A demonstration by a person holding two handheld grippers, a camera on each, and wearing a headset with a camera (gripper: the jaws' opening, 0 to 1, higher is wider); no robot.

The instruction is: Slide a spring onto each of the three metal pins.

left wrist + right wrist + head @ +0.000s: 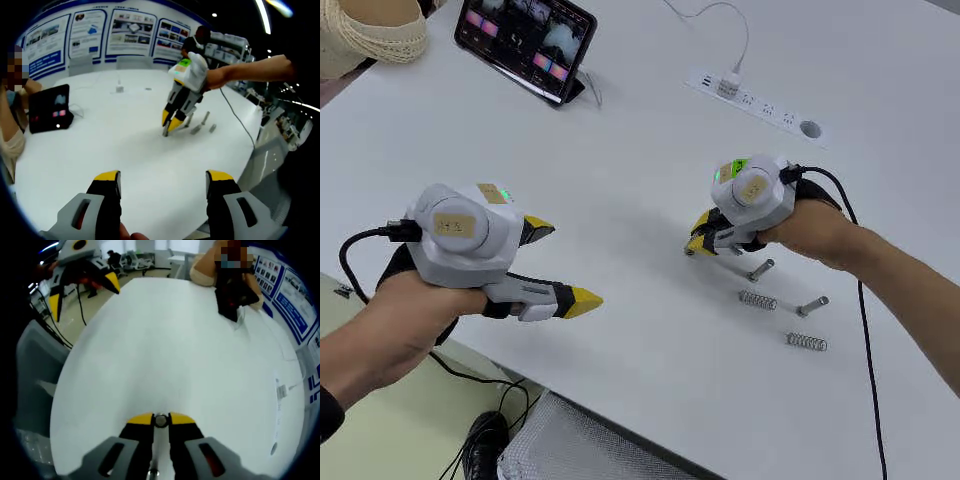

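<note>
Head view shows the right tongs (698, 236) lowered to the white surface (640, 180) and closed on the held pin (691, 250), whose end pokes out past the yellow tips and sits at or just above the tabletop. The right gripper view looks straight down the pin's length, so its round metal end (160, 420) appears pinched tight between the two jaws. Gripping it near one end this way probably leaves the shaft free for a coil to be threaded on. I cannot tell whether a spring is already on it. The left tongs (563, 262) hover well apart on the other side, jaws spread wide with nothing between them. In the left gripper view they point across at the right tongs (172, 122), which suggests they are ready to fetch a spring while the other hand steadies the pin. The rest of the parts lie in a loose cluster just beside the right hand. The first loose pin (760, 269) is nearest the wrist and the second loose pin (812, 306) lies further out. Both are short, dull grey rods with a wider head. The upper spring (757, 300) rests between them and the lower spring (806, 342) lies nearest the front edge. Both are small, tightly wound silver coils lying flat, neither touching a pin. A third spring is not clear to me. By my reading, the task is at an early stage.
</note>
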